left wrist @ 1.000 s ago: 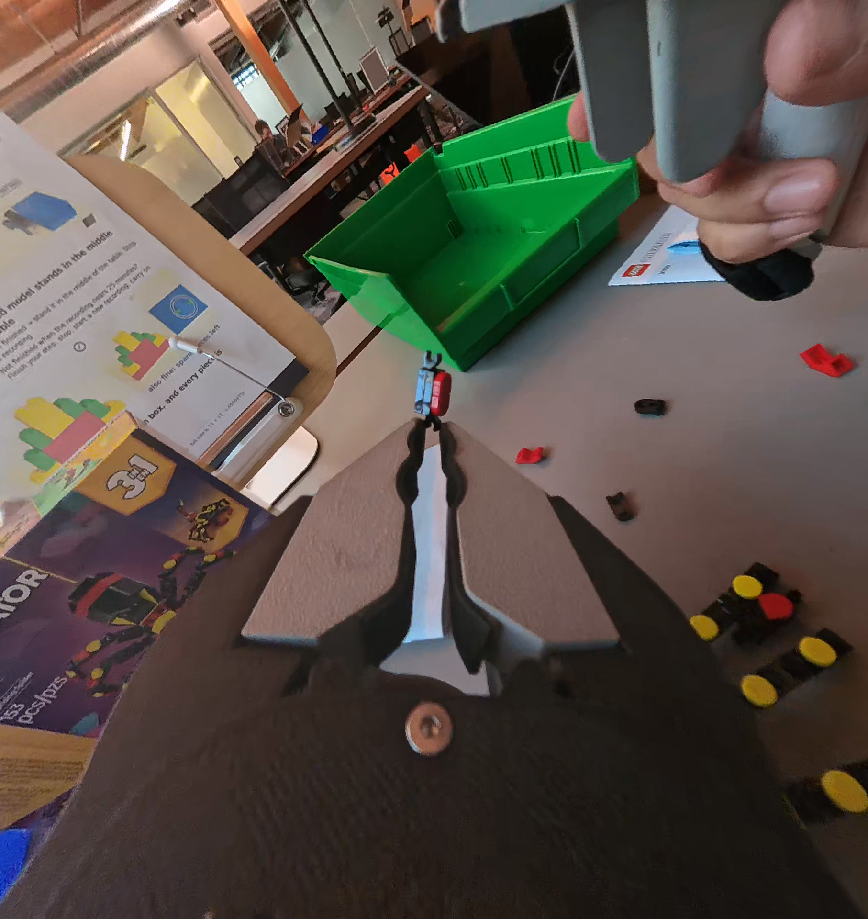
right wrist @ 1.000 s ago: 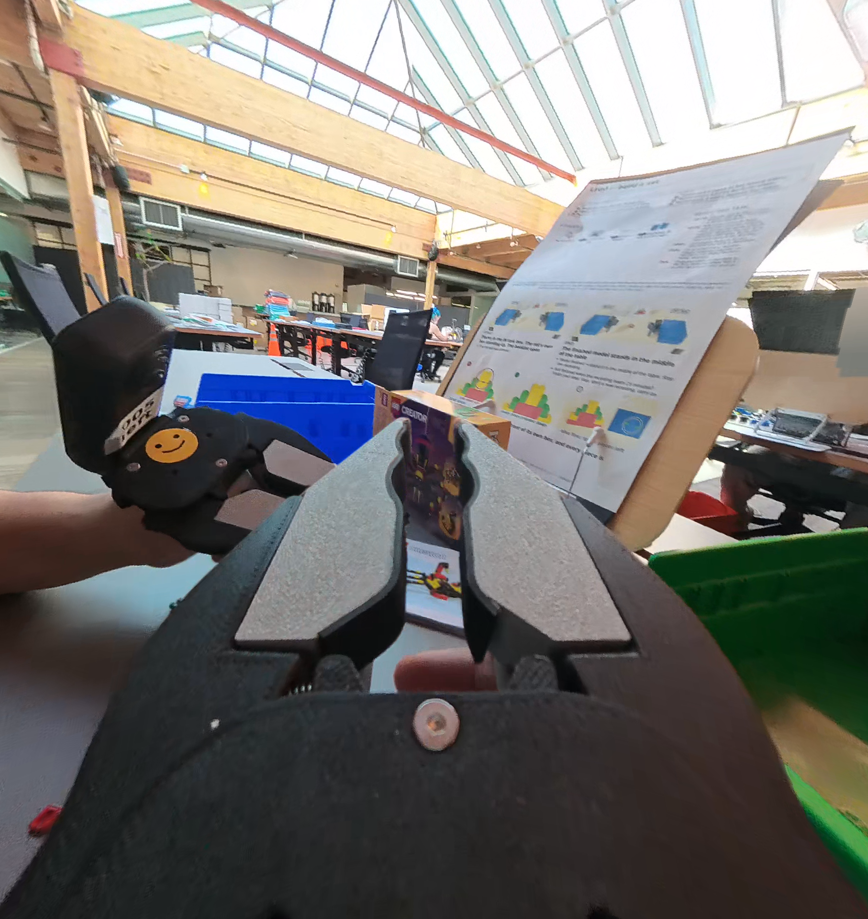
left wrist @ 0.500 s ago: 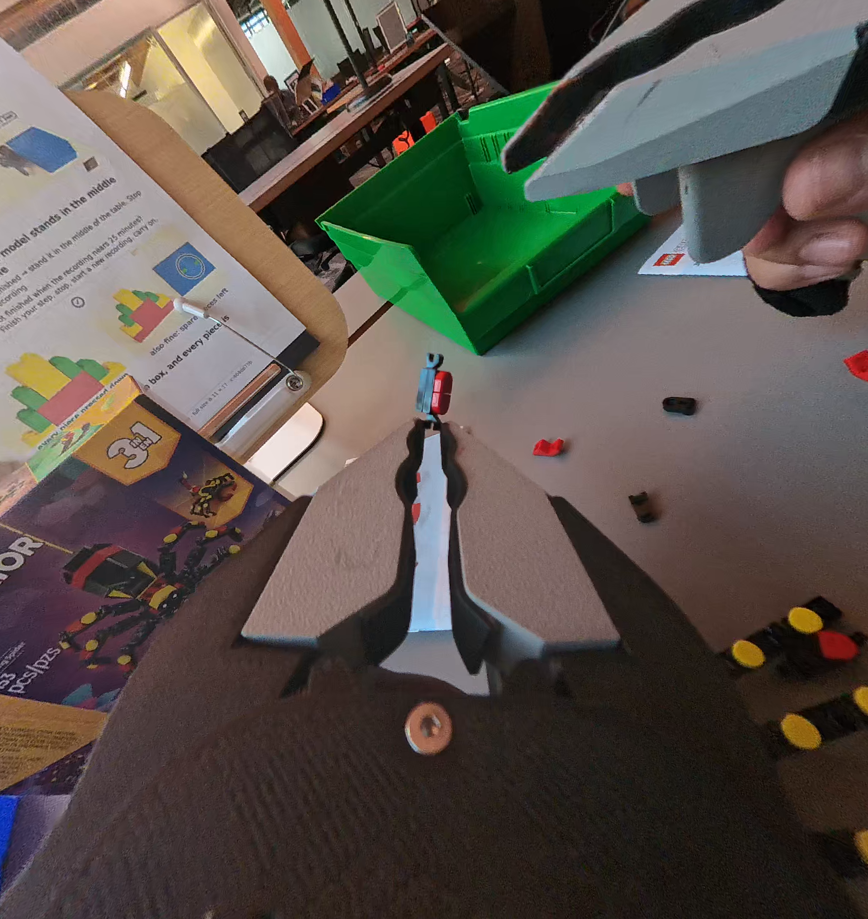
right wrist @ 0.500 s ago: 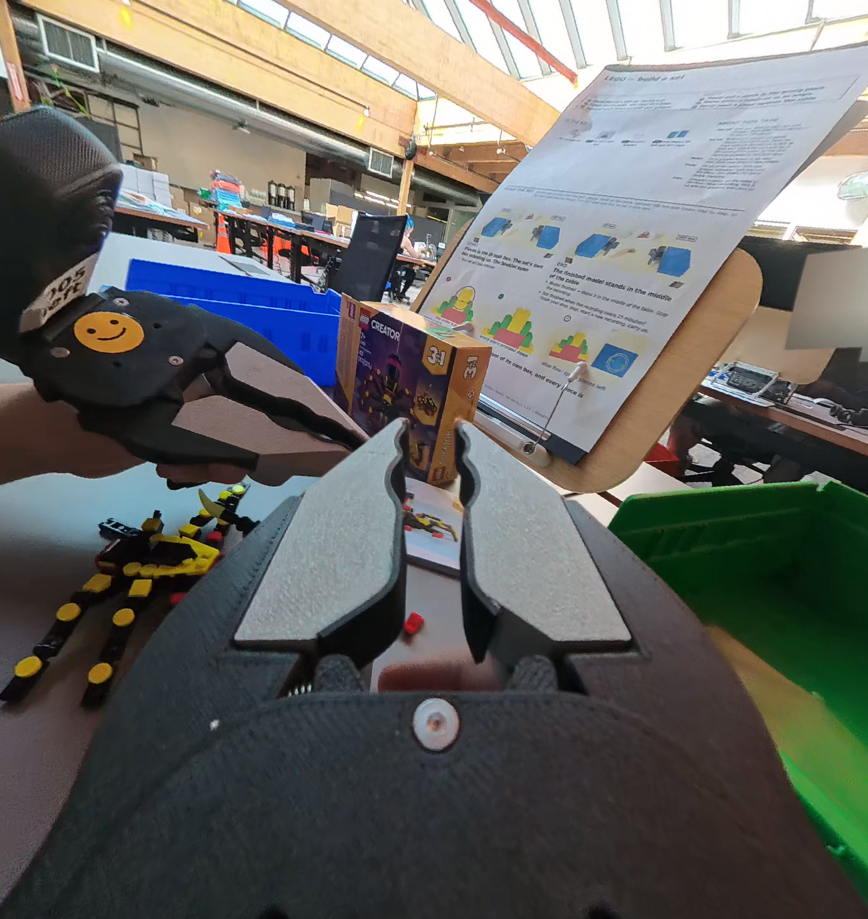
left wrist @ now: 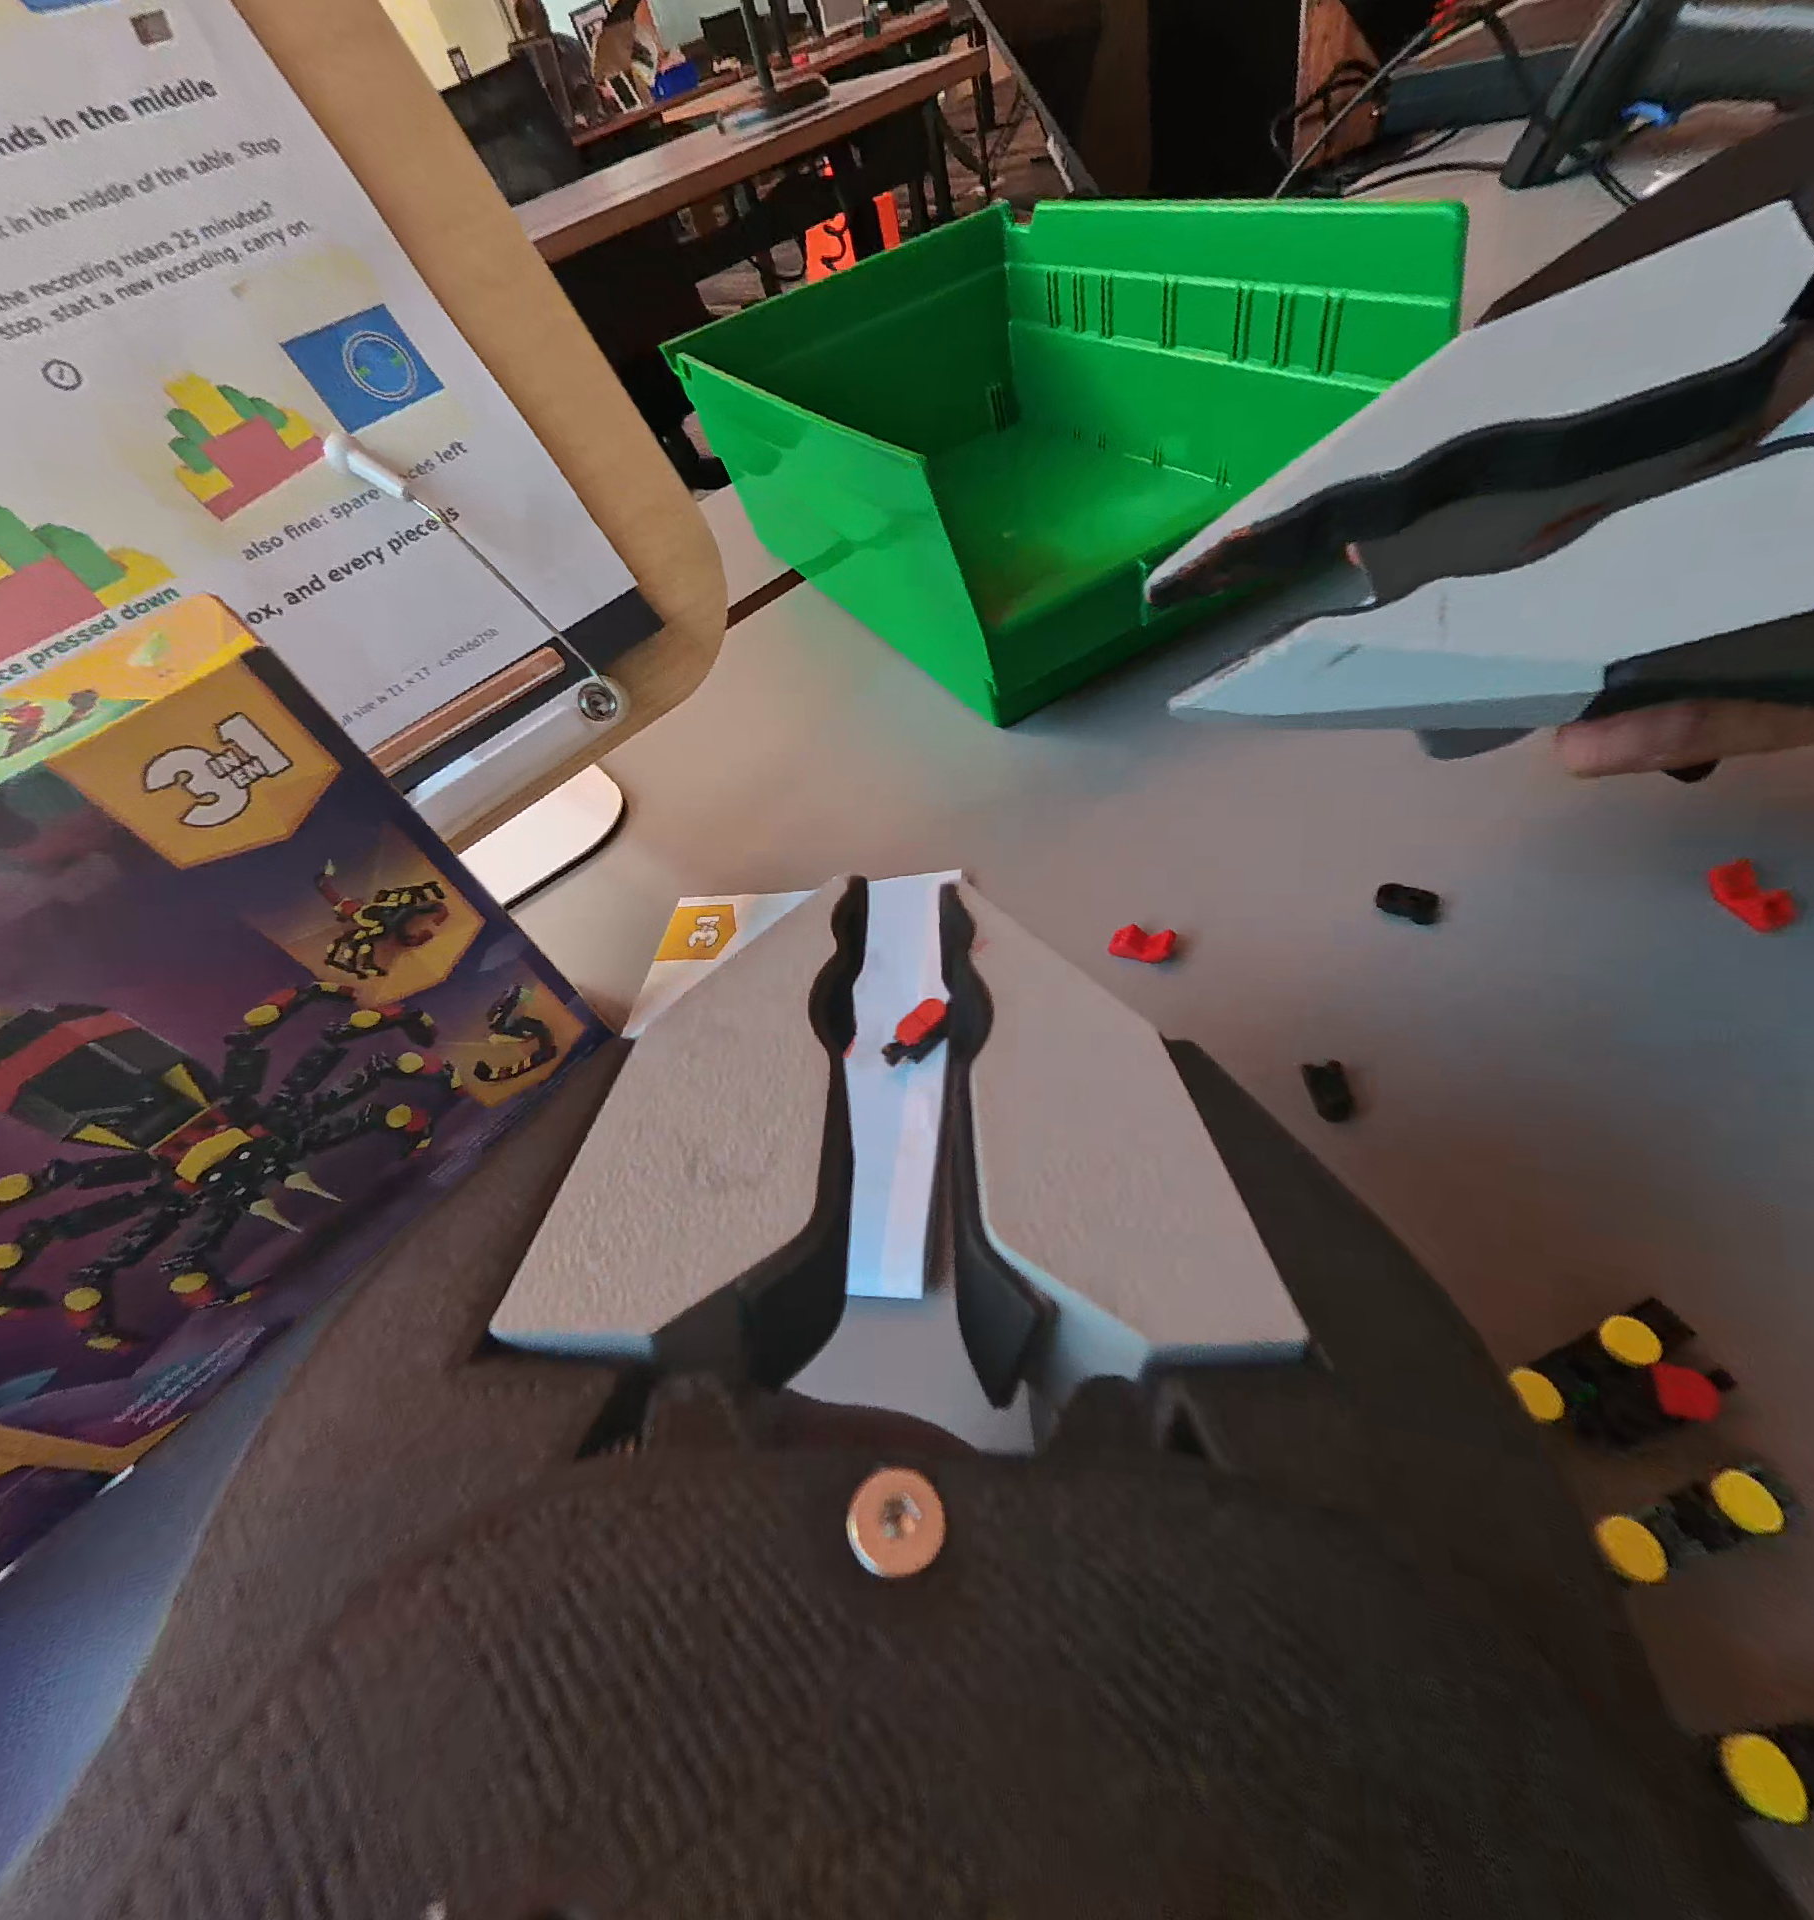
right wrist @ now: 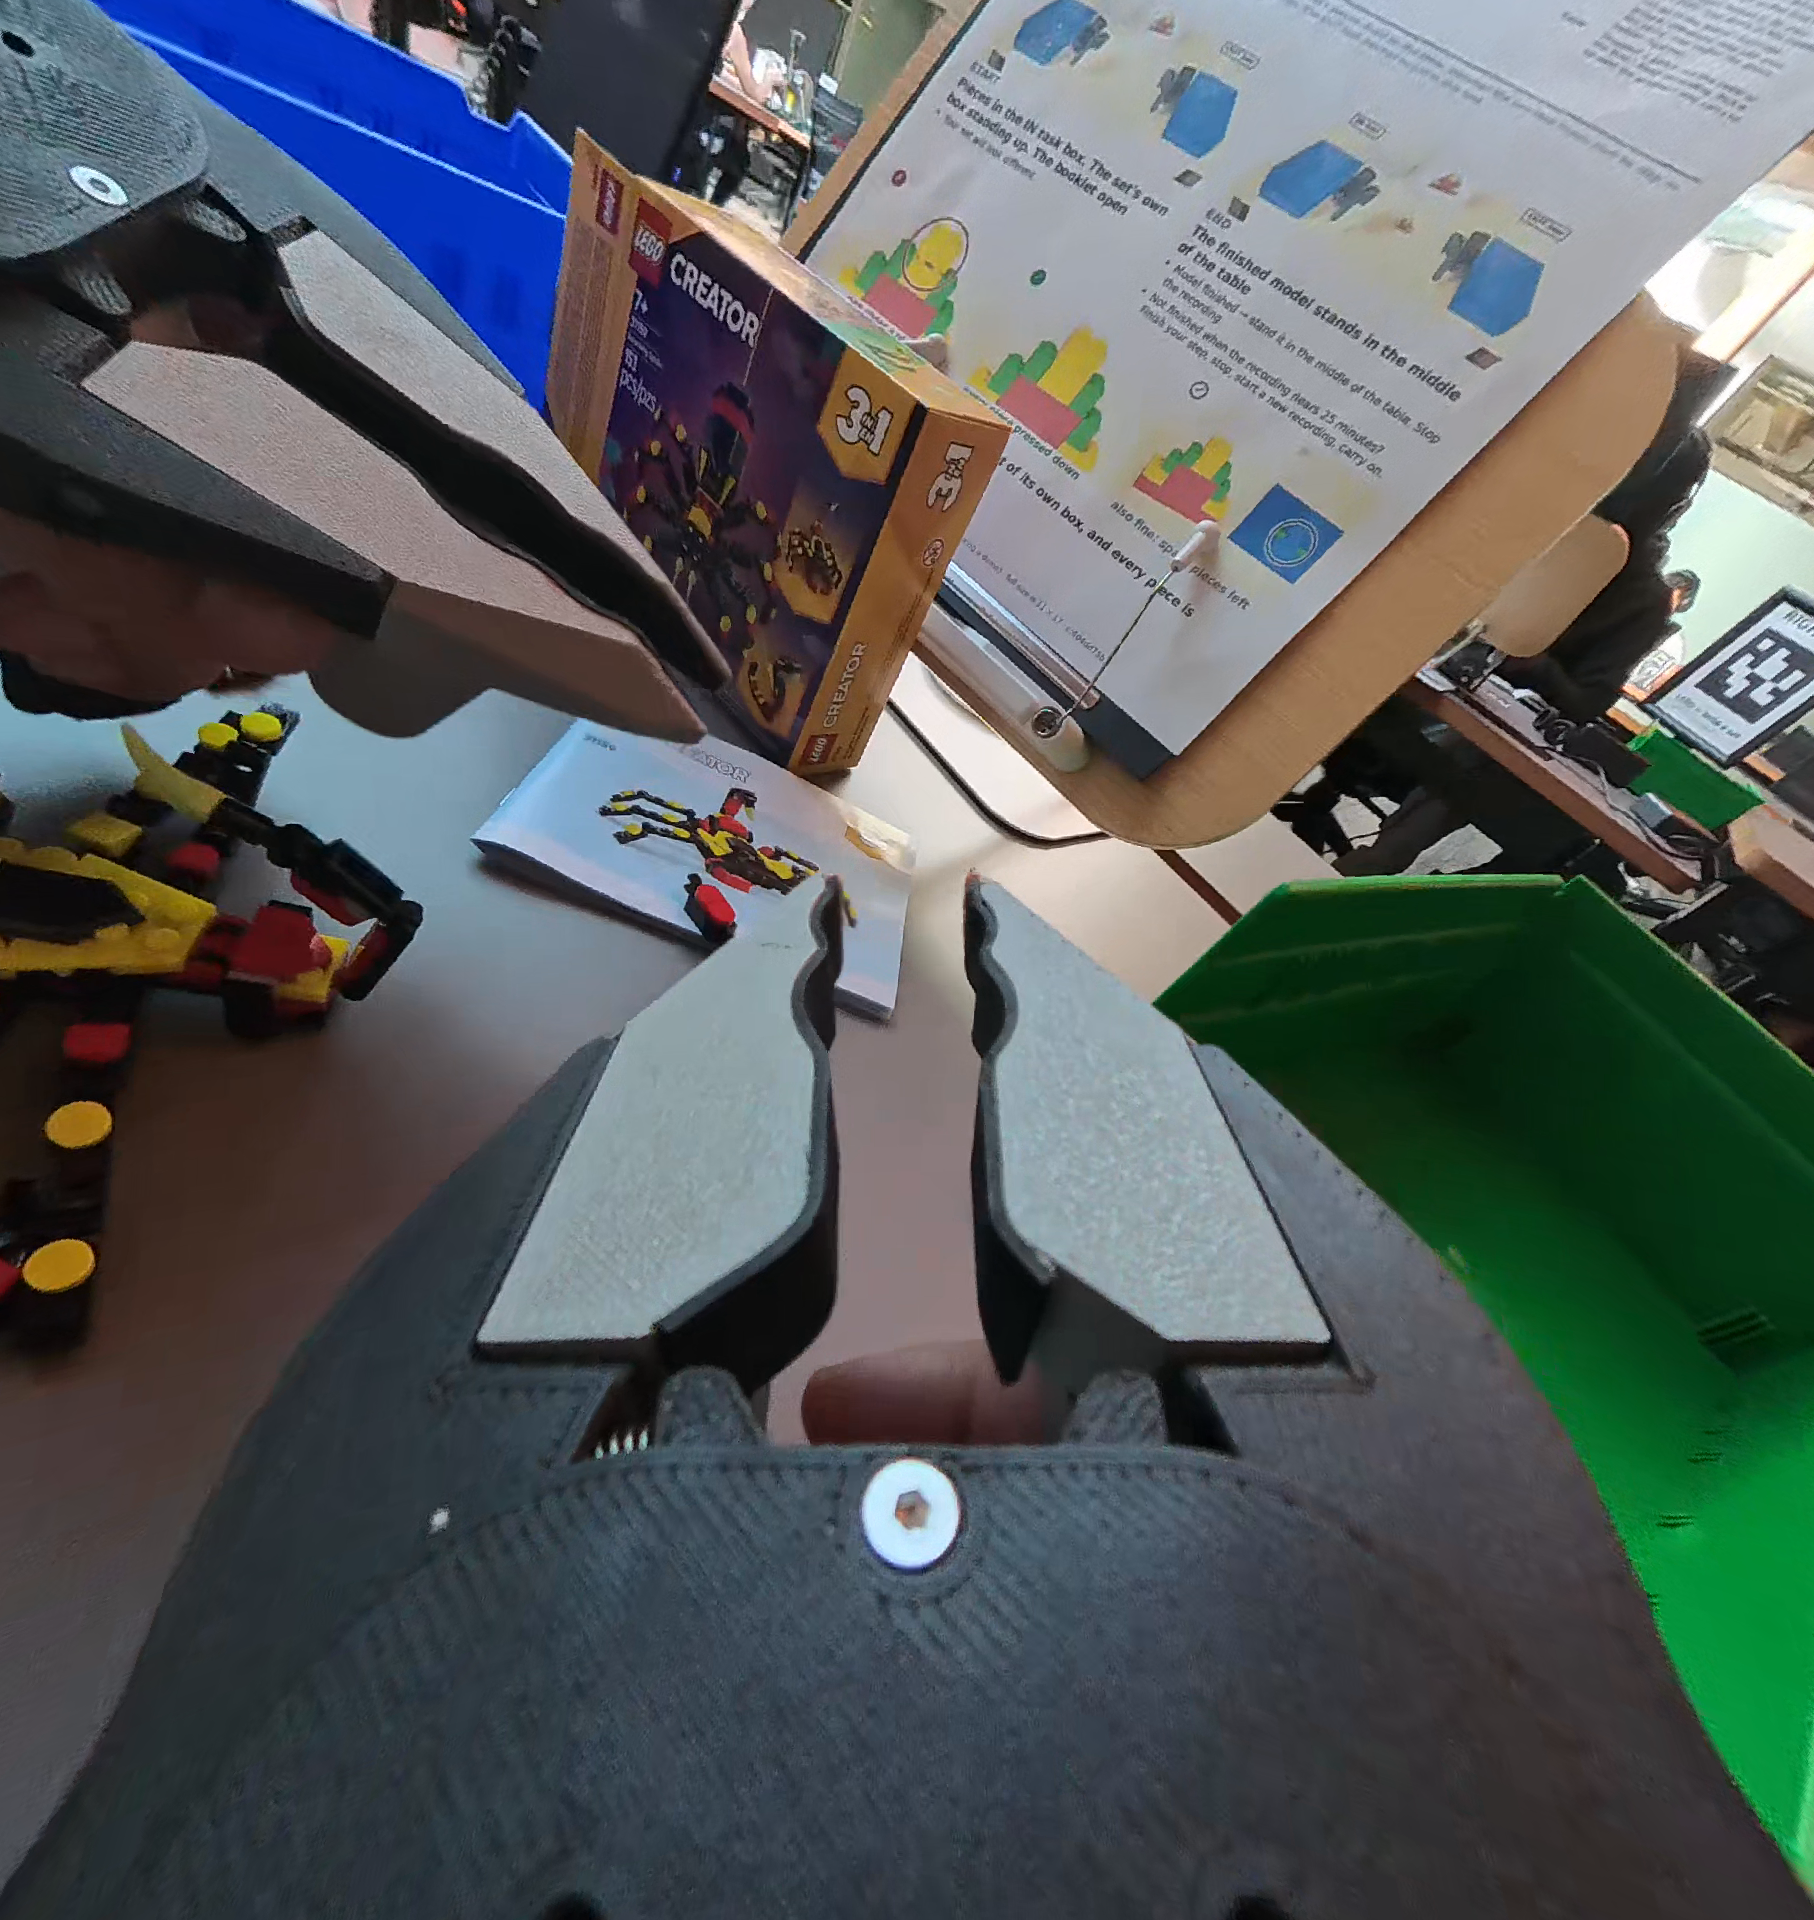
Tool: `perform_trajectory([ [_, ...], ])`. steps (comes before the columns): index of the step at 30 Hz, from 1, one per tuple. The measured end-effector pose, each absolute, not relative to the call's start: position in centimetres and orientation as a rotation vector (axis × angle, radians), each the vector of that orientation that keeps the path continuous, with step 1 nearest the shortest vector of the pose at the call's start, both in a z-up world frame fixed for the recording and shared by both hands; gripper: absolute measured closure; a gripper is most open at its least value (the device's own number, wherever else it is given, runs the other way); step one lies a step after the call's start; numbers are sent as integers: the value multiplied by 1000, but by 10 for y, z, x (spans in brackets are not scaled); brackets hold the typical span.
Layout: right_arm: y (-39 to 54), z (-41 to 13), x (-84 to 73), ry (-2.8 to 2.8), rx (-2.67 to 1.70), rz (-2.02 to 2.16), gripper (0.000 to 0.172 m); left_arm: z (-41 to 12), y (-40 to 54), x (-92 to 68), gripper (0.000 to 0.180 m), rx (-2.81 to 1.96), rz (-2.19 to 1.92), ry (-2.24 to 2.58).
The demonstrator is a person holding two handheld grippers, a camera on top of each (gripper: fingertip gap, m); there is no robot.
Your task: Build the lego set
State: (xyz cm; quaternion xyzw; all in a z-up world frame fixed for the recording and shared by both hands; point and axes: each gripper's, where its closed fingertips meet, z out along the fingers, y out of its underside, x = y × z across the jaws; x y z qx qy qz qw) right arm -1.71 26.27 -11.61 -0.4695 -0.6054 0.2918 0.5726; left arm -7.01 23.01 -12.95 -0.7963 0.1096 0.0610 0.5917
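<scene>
Seen from the L wrist, going L to R: a purple-and-orange toy box (left wrist: 207, 1039) stands at 9 o'clock, w/ a printed instruction sheet (left wrist: 155, 260) clipped to a wooden board (left wrist: 612, 416) behind it at 10-11. Just R of the box a white booklet (left wrist: 757, 920) lies flat on the grey table (left wrist: 1298, 810). The L gripper (left wrist: 903, 894) hangs over it at 12, jaws a little apart and gripping nothing. A small red-and-black piece (left wrist: 918, 1027) shows in the slot betw. the fingers, close to the R one. The R wrist view shows it lying on the booklet cover, below and apart from the L tips. A green bin (left wrist: 1069, 436) sits at 1 o'clock, open side facing in. The R gripper (left wrist: 1165, 652) comes in from 2-3 o'clock in a person's hand. Its own view shows the jaws open w/ only table and a booklet corner in the gap, bin just R of it at 3. Loose bits lie at 3: two red pieces (left wrist: 1142, 943) (left wrist: 1753, 894) and two black pieces (left wrist: 1407, 902) (left wrist: 1327, 1091), all well apart. A black, yellow and red brick model (right wrist: 103, 914) lies at 4-5 o'clock from the L gripper, at 9 from the R.
</scene>
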Motion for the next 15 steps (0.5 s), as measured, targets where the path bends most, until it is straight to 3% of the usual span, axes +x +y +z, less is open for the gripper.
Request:
perform_trajectory([
  [5, 249, -110, -16, -1438, -1124, 864, 141, -120, 227, -82, 169, -1830, 139, 208],
  [8, 199, -122, -11, -1676, -1070, 1102, 142, -106, 222, -88, 169, -1795, 132, 182],
  [15, 141, -164, -2, -2060, -1034, 1173, 147, -93, 215, -98, 169, -1779, 85, 149],
])
